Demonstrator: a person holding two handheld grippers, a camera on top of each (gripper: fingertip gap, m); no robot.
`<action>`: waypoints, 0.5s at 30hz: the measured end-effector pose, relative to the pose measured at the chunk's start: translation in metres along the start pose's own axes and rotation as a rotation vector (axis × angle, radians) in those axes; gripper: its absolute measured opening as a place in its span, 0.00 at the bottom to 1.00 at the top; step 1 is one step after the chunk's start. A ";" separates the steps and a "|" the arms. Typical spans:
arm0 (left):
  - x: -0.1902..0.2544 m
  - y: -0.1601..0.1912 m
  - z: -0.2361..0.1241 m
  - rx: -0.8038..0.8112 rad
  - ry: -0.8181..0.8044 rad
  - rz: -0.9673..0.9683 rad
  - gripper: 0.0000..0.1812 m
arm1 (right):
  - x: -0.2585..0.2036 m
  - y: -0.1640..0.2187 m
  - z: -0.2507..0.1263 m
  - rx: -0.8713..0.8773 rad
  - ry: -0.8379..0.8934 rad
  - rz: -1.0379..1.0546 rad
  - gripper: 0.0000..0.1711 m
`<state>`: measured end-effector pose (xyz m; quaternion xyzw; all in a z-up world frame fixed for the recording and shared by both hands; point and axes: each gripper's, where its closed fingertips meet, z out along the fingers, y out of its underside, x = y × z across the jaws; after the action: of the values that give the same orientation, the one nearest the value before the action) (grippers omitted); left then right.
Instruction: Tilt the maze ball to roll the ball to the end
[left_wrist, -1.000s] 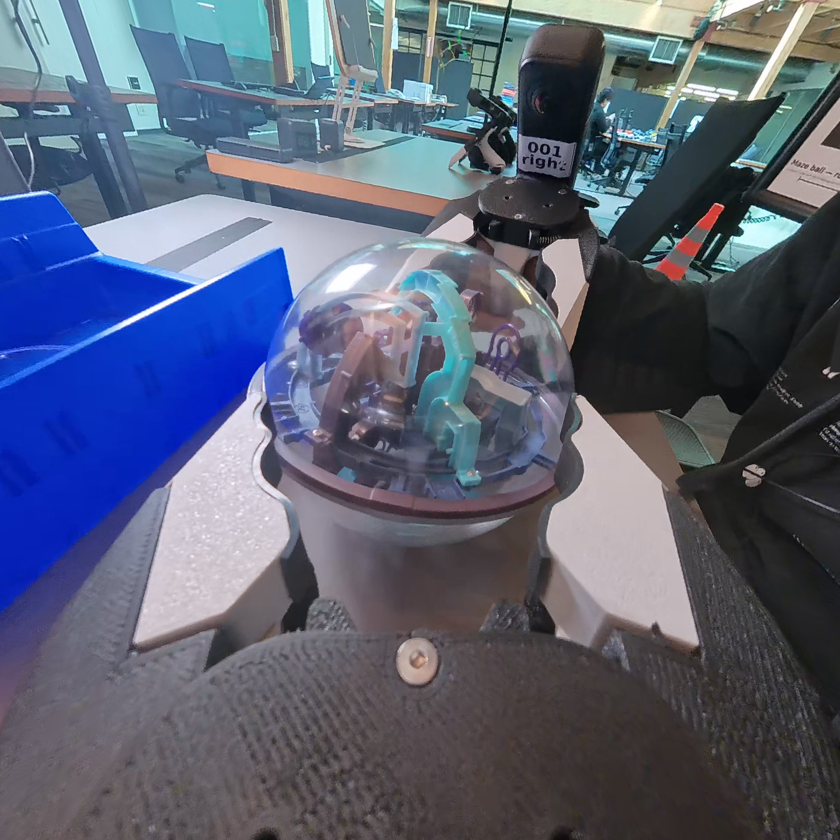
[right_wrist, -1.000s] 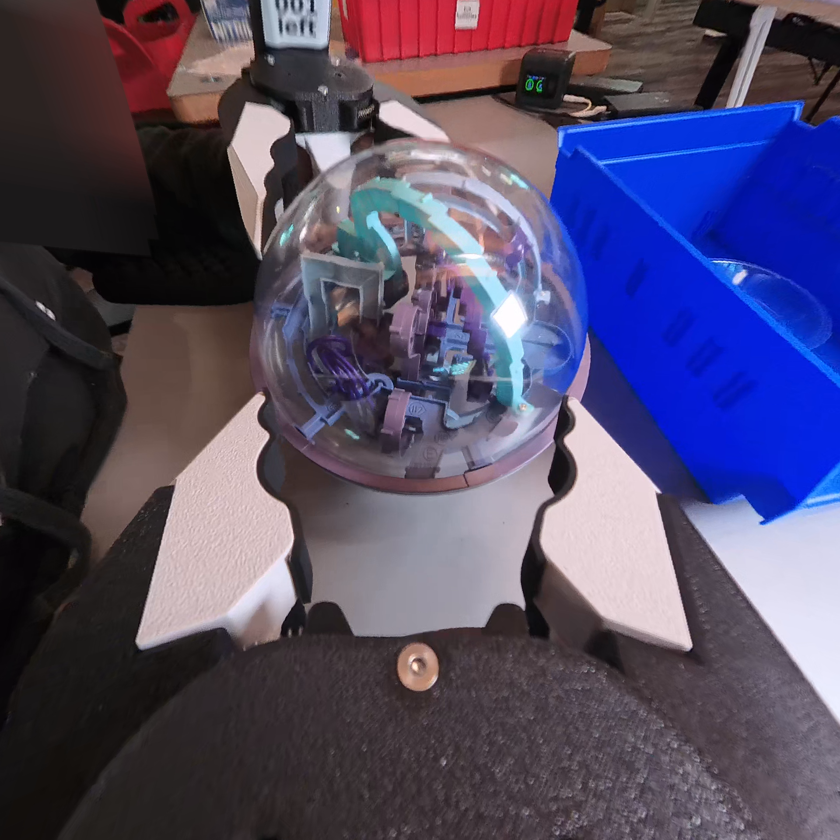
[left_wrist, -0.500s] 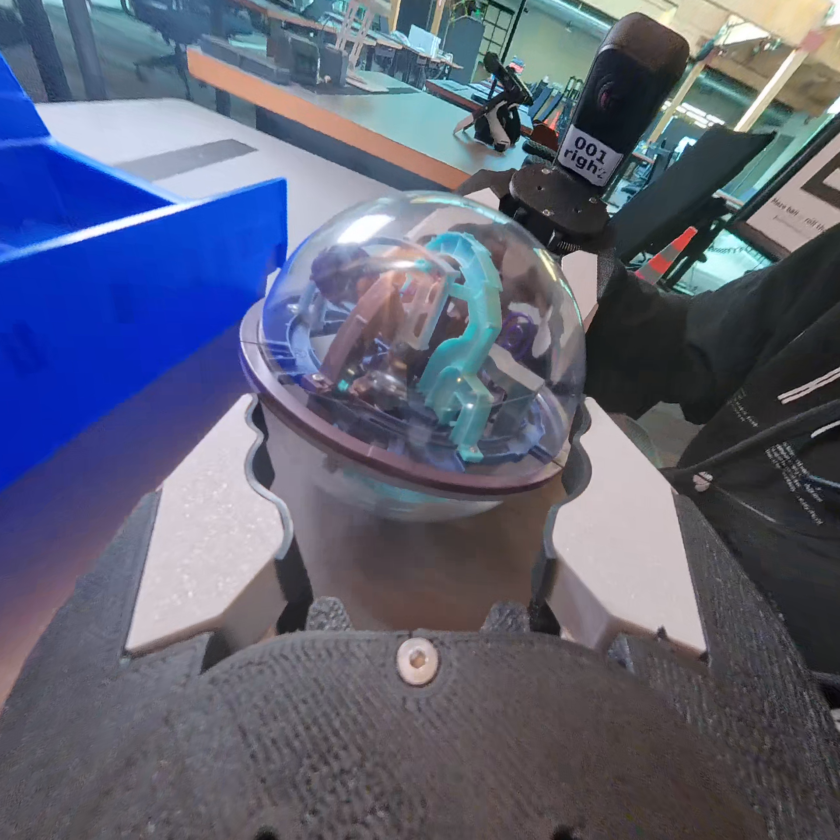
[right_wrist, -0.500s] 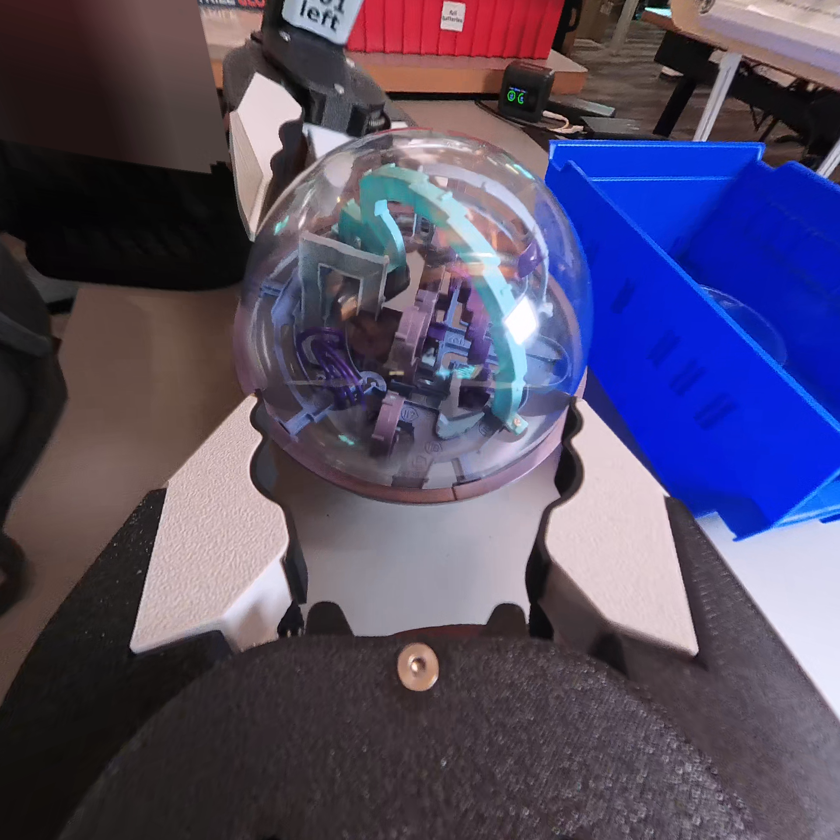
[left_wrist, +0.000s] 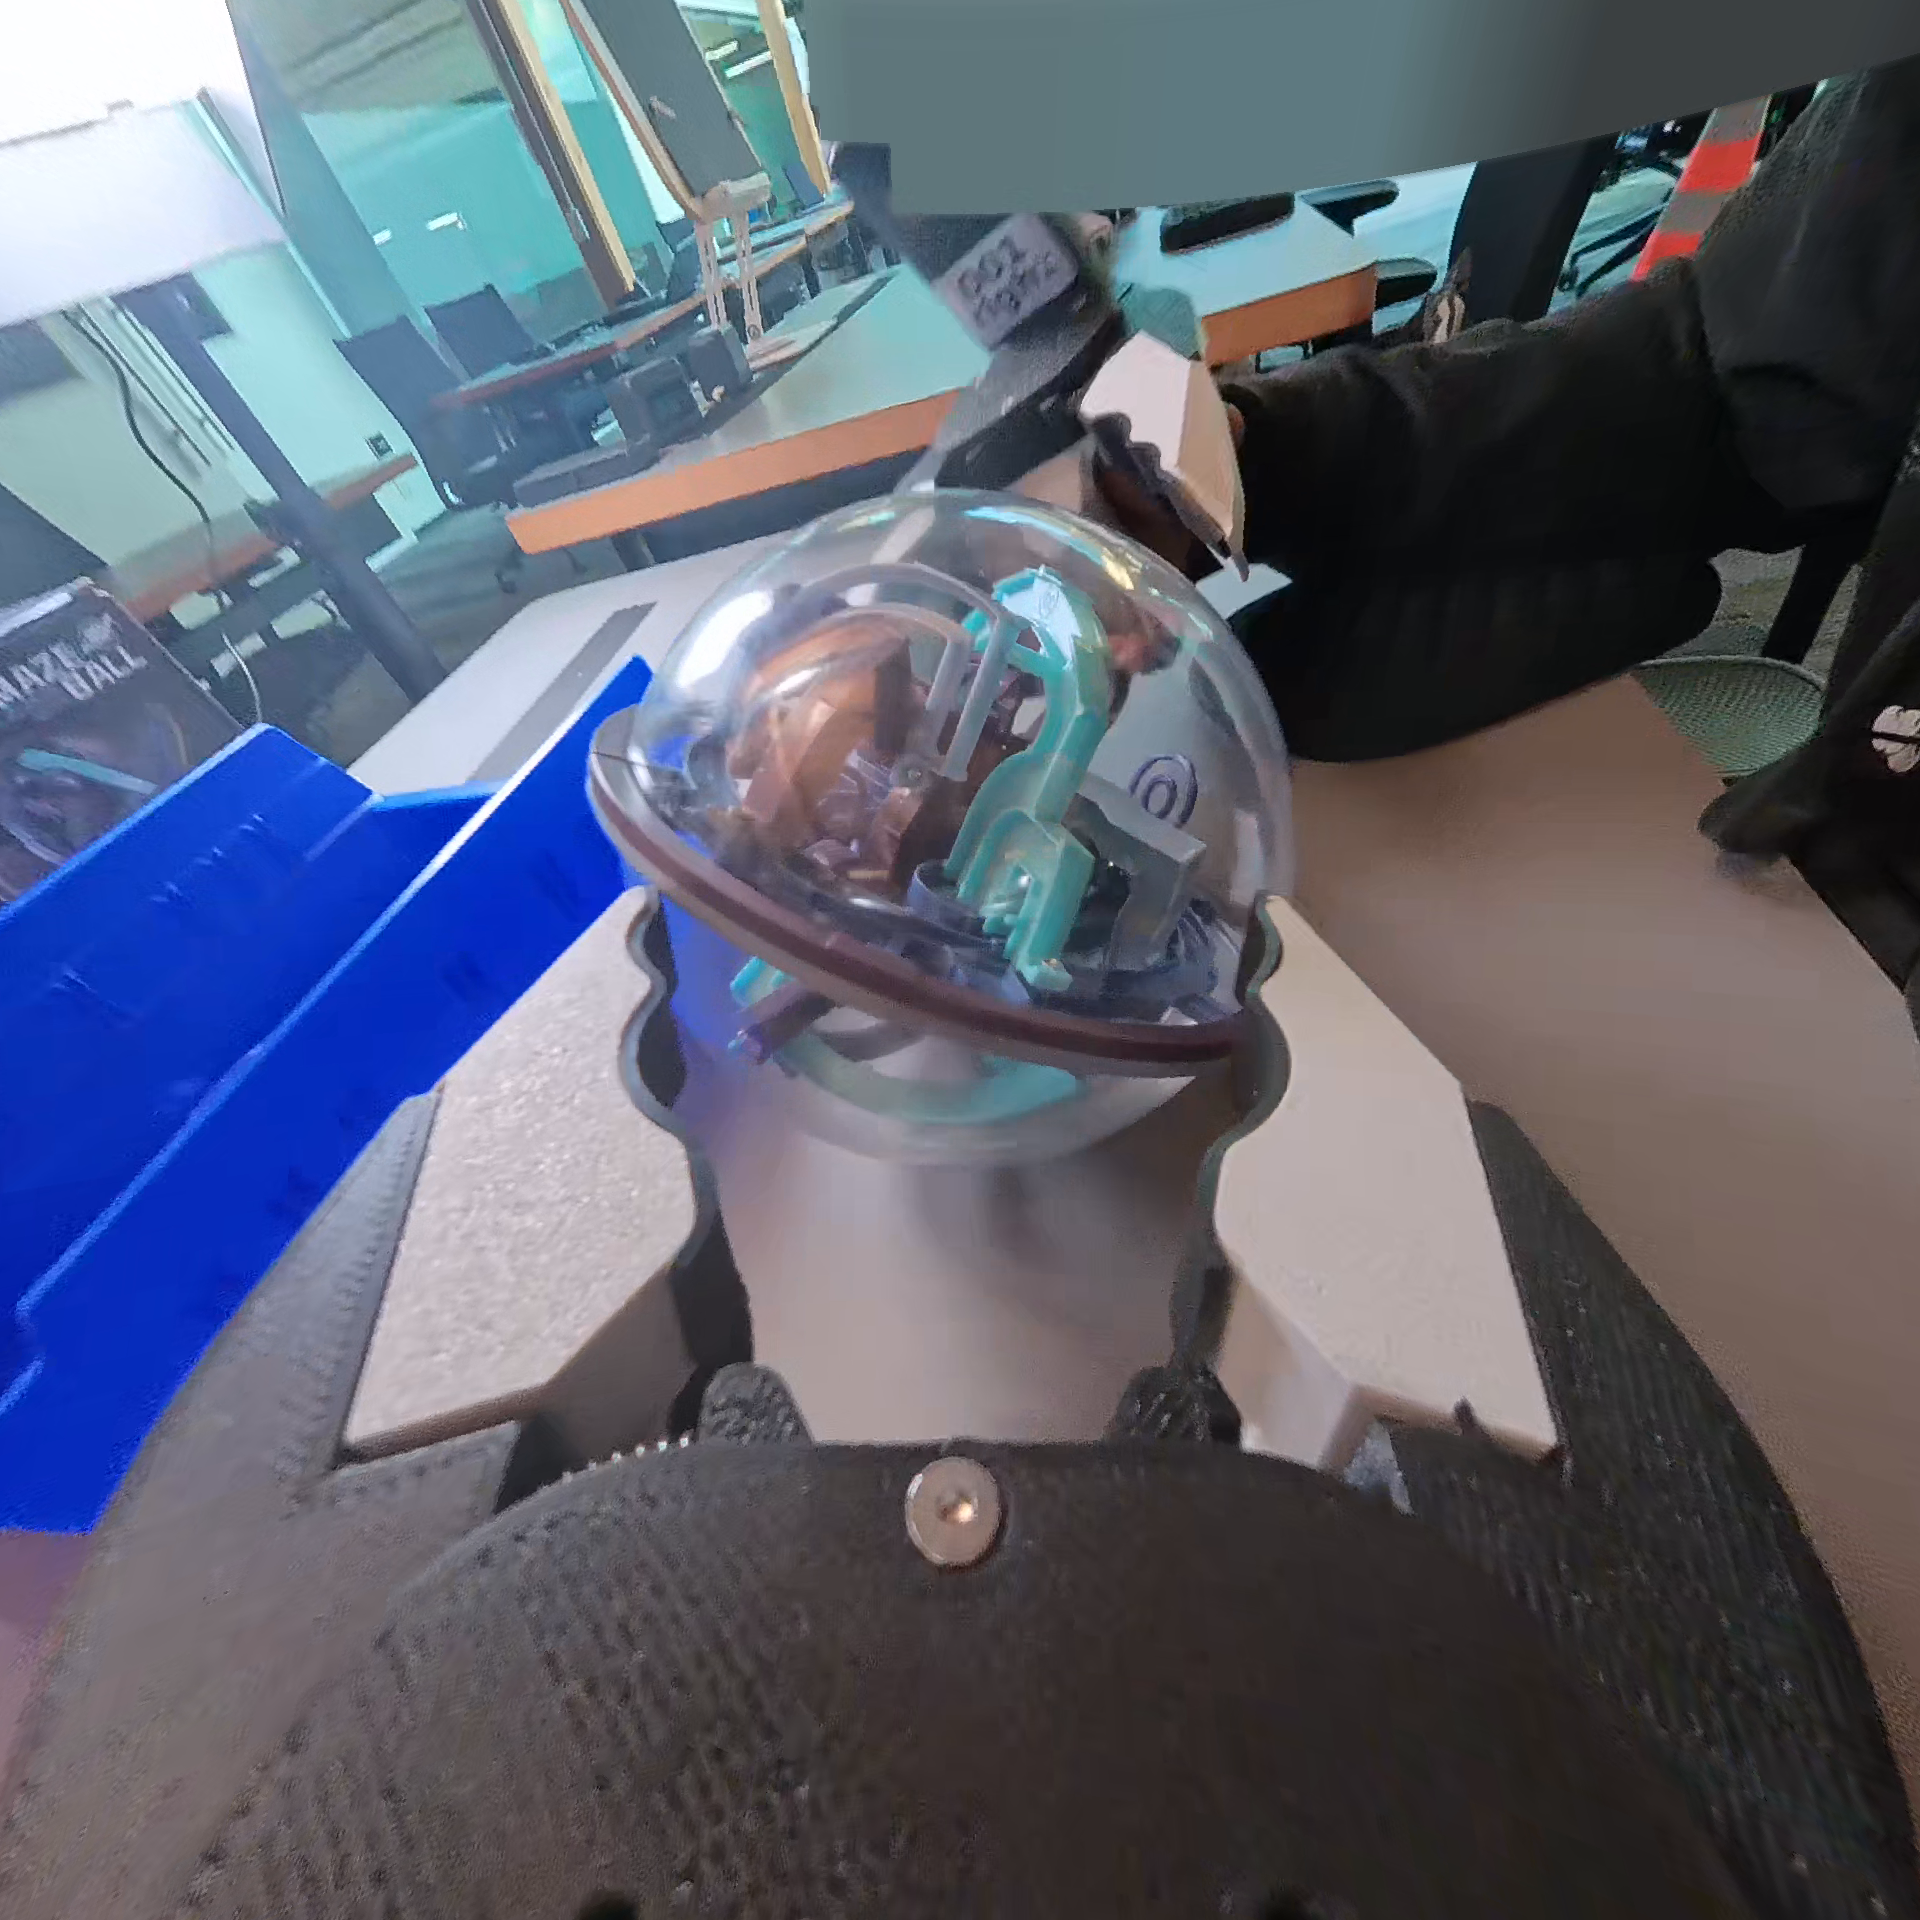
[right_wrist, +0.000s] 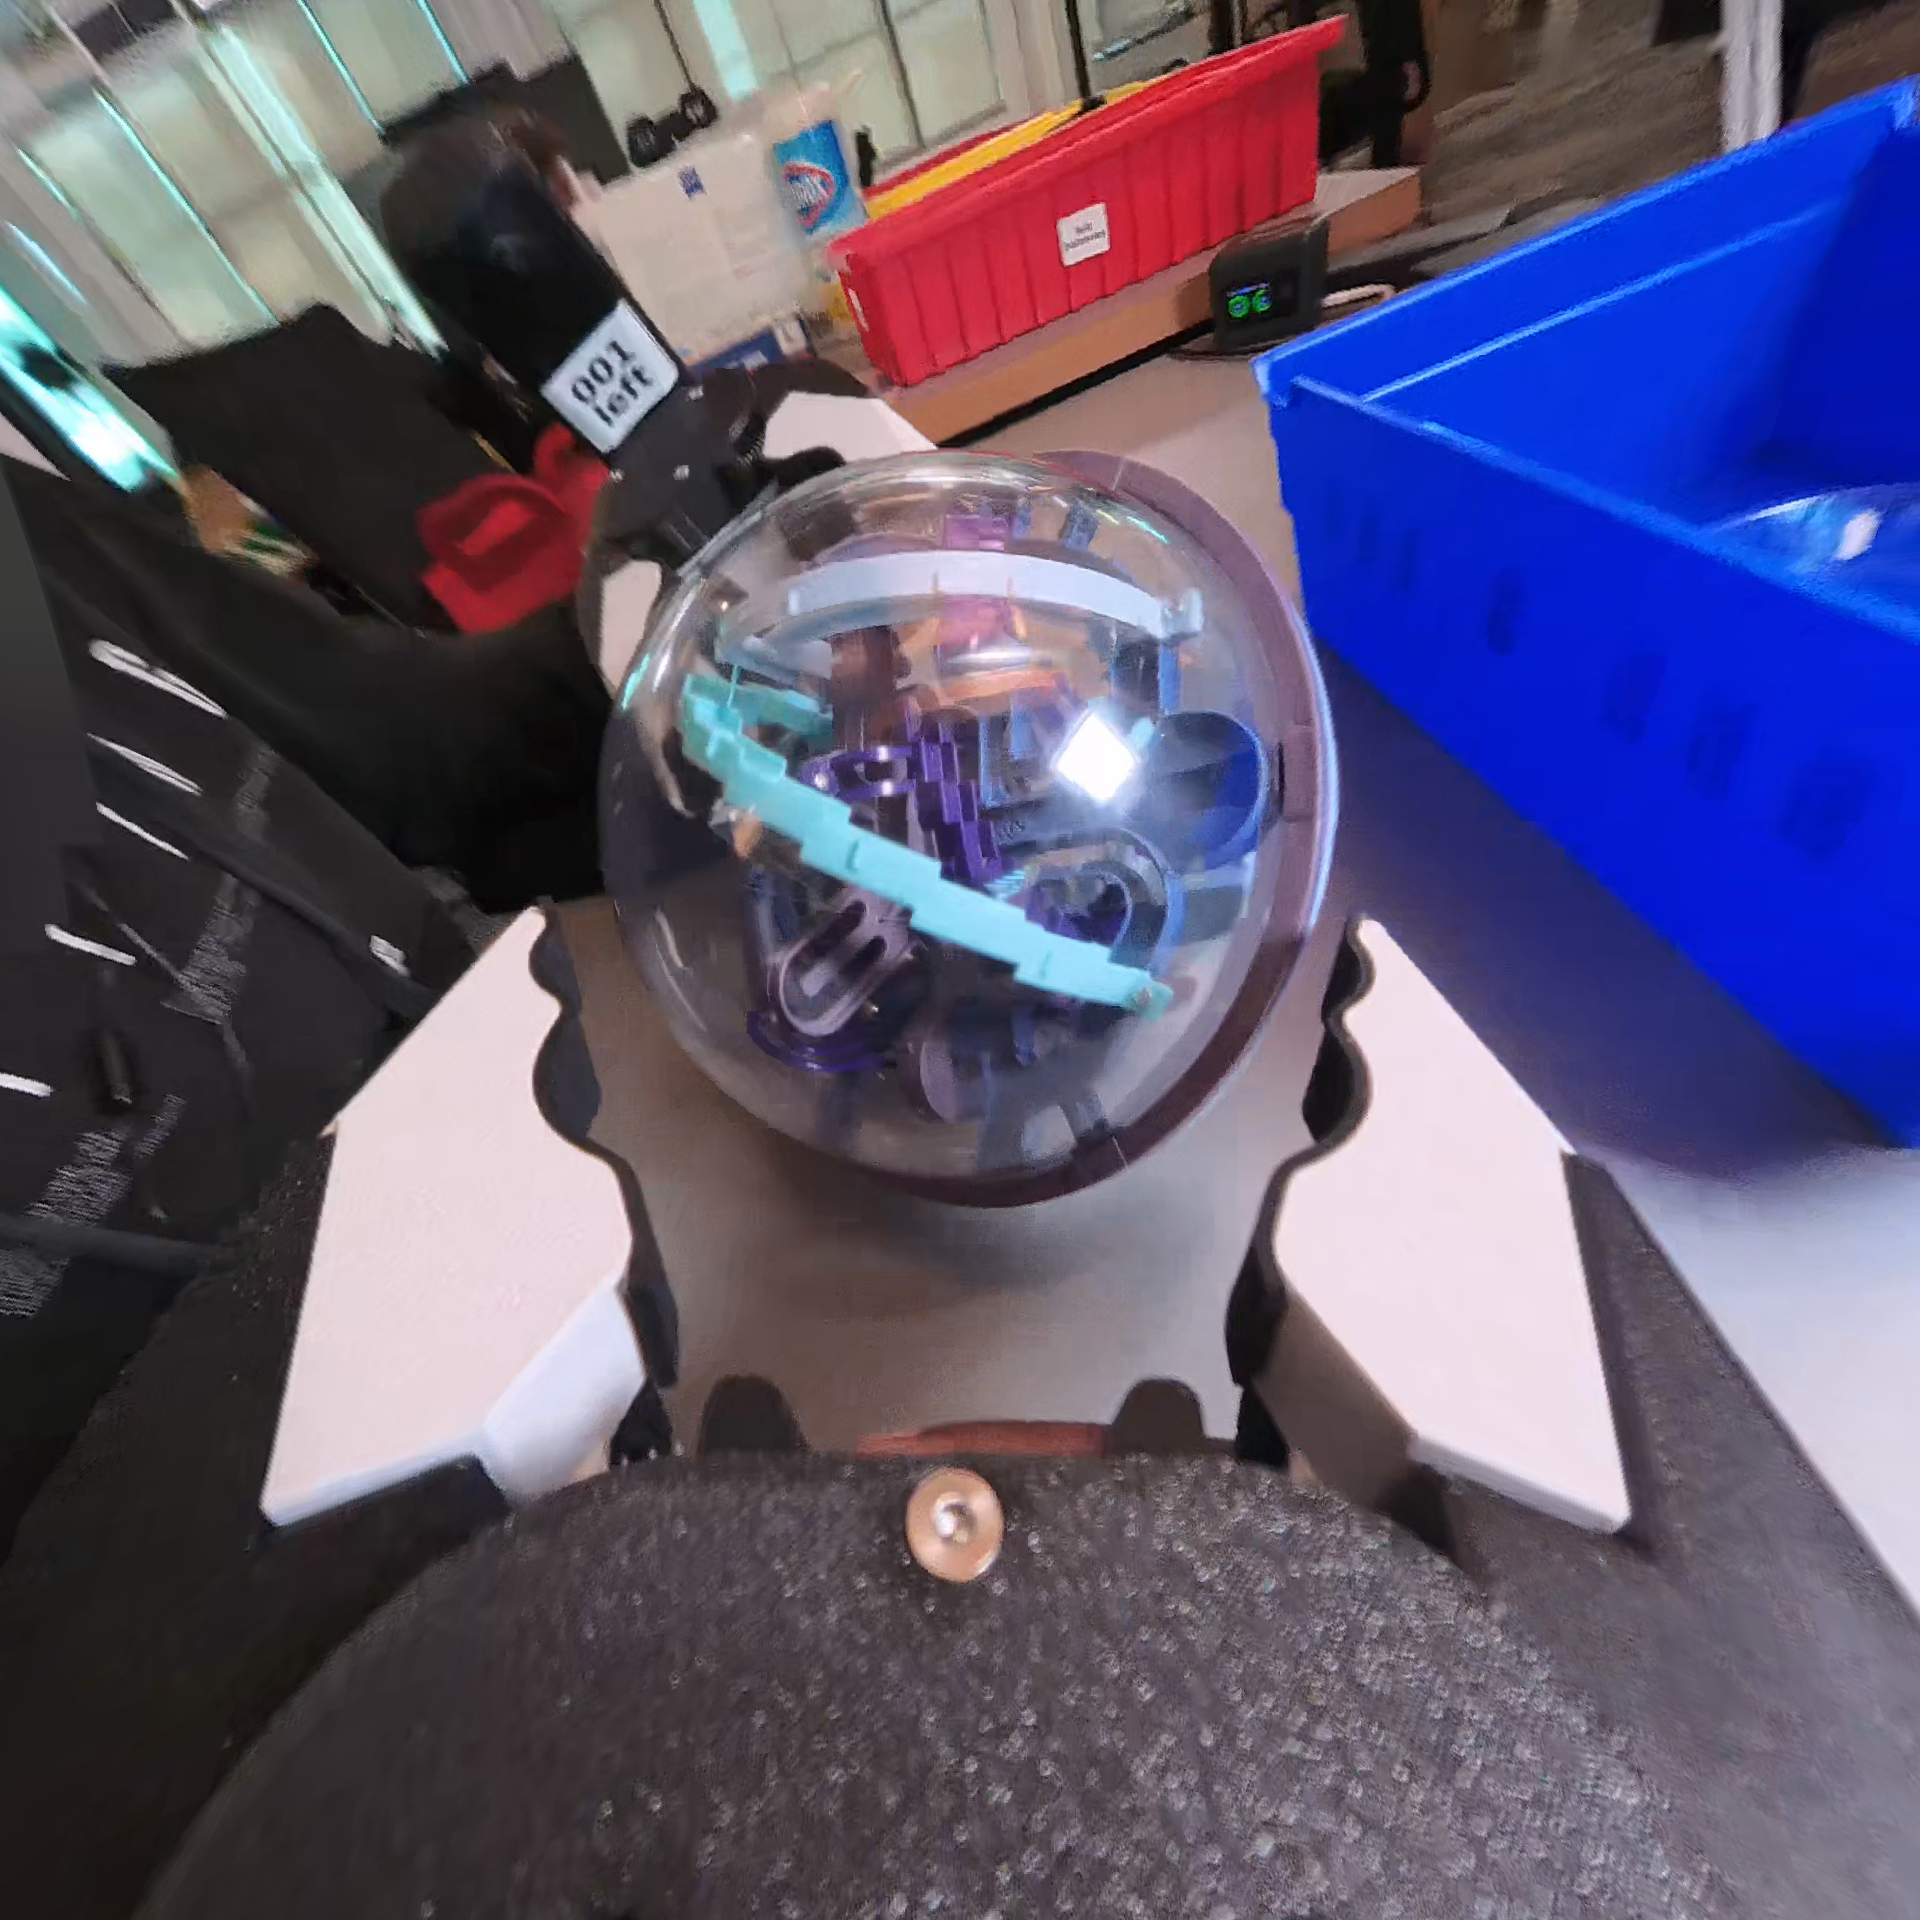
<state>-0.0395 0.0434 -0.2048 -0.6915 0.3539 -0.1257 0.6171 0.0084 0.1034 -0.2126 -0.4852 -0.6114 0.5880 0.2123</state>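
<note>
Together both grippers — left gripper (left_wrist: 951, 997), right gripper (right_wrist: 940, 1039) — clamp the tilted maze ball (left_wrist: 940, 821), jaws spread wide.

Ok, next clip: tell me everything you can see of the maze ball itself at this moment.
The maze ball is a clear plastic sphere with a dark maroon band round its equator. Inside are tangled tracks in teal, purple, brown and grey. It is tilted, the band slanting steeply in both views. It is held above the table, clamped from opposite sides between the fingers of the left gripper and the right gripper, close beside the blue bin. The small rolling ball inside cannot be made out.
</note>
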 end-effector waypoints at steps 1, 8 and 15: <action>-0.005 -0.004 -0.004 0.020 -0.021 -0.015 0.57 | 0.000 -0.001 0.001 0.010 -0.027 0.043 0.80; -0.008 0.010 0.006 -0.008 0.142 -0.736 0.74 | 0.011 0.004 0.008 0.025 -0.092 0.207 0.78; 0.005 0.027 0.027 -0.116 0.105 -0.545 0.80 | -0.002 0.002 0.019 0.035 -0.027 -0.032 0.79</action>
<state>-0.0281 0.0612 -0.2368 -0.7879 0.1930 -0.3022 0.5006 -0.0058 0.0910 -0.2183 -0.4634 -0.6114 0.6018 0.2217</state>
